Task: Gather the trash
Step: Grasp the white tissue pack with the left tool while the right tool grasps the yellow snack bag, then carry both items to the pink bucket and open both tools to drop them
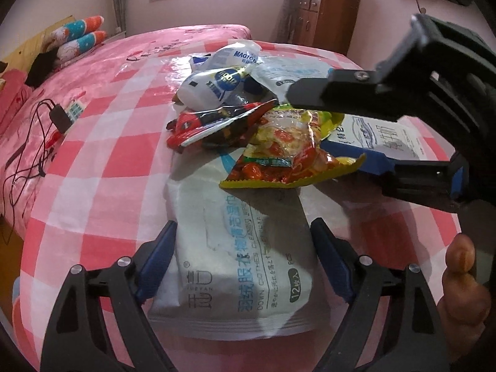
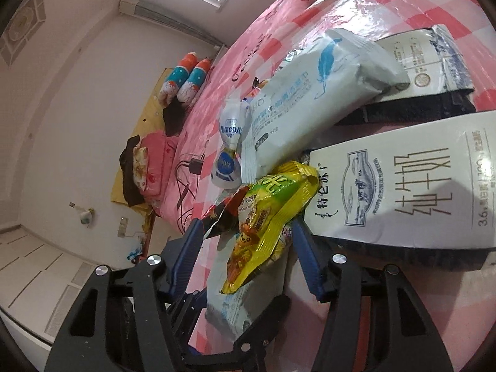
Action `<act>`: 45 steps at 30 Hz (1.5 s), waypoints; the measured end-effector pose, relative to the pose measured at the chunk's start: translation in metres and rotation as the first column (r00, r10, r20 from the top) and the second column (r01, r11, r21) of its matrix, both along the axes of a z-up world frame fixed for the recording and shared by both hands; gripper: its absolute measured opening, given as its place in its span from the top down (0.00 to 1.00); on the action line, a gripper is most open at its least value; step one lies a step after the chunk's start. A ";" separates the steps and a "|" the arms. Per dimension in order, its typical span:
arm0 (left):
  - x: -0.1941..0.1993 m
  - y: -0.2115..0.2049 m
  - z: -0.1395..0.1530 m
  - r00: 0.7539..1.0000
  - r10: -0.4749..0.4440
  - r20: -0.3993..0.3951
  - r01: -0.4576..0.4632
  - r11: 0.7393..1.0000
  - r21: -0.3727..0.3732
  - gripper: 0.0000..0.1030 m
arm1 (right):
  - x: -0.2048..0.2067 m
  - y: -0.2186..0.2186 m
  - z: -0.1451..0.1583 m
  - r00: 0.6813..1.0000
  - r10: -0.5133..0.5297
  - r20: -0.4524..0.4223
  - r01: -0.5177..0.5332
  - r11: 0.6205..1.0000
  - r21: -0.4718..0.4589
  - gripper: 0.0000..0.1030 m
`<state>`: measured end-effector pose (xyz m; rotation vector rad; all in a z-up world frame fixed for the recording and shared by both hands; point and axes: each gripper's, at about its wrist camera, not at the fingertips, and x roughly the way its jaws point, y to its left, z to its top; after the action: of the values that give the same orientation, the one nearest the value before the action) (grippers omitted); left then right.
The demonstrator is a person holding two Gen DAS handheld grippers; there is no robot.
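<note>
A heap of trash lies on the pink checked bed cover [image 1: 102,167]. My left gripper [image 1: 245,241] is open around a white wet-wipe pack [image 1: 238,241]. Beyond it lie a yellow-red snack bag [image 1: 285,152], a red-black wrapper [image 1: 217,121], a white MAGICDAY pouch [image 1: 217,83] and a white milk carton [image 1: 381,136]. My right gripper [image 2: 248,235] is open, its fingers on either side of the yellow snack bag [image 2: 263,214]; it also shows in the left wrist view [image 1: 356,130], reaching in from the right. The milk carton [image 2: 403,183] lies just right of it.
A second white wipe pack [image 2: 310,93] and another carton [image 2: 427,59] lie further back. A black charger with cables [image 1: 59,117] lies on the bed at left. Rolled pillows [image 1: 80,37] sit by the headboard. A wooden cabinet [image 1: 325,15] stands behind the bed.
</note>
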<state>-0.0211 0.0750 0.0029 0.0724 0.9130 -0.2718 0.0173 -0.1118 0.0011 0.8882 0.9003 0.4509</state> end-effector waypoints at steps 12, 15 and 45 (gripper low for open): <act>-0.006 0.011 0.003 0.998 0.059 0.013 -0.058 0.997 -0.058 0.32 | -0.007 0.006 -0.012 1.000 -0.005 -0.007 0.004 0.998 -0.063 0.81; -0.010 0.017 0.004 0.998 0.062 0.001 -0.061 0.994 -0.095 0.32 | -0.014 0.005 -0.003 1.000 -0.013 0.022 0.016 0.993 -0.115 0.84; -0.104 0.102 0.048 0.984 0.157 0.079 -0.131 0.955 -0.268 0.32 | -0.089 0.022 0.039 0.992 0.075 0.106 -0.068 0.996 -0.060 0.88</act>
<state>-0.1247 0.1774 0.0514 -0.2230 0.7723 -0.2482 -0.0719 -0.0896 0.0404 0.7746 0.8434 0.5282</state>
